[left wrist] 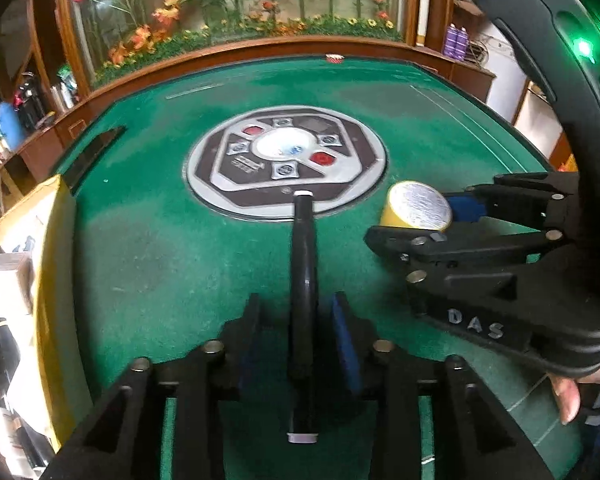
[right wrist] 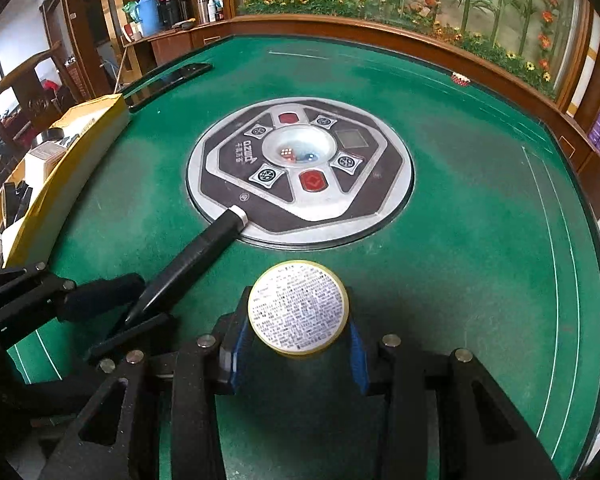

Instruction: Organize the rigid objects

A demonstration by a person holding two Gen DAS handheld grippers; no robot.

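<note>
Left gripper (left wrist: 304, 320) standing open astride the rod (left wrist: 302, 292), pads clear. Right gripper (right wrist: 298, 344) clamping the tin (right wrist: 298, 306). Likely placing both; next needing tin release.

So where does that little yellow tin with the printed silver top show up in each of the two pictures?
Left wrist view: the yellow tin sits right of centre, between the right gripper's jaws, beside the black stick.
Right wrist view: the tin is bottom centre, directly ahead between blue pads.
Shared landmark: the round control panel in the table's middle, just beyond the tin.
</note>
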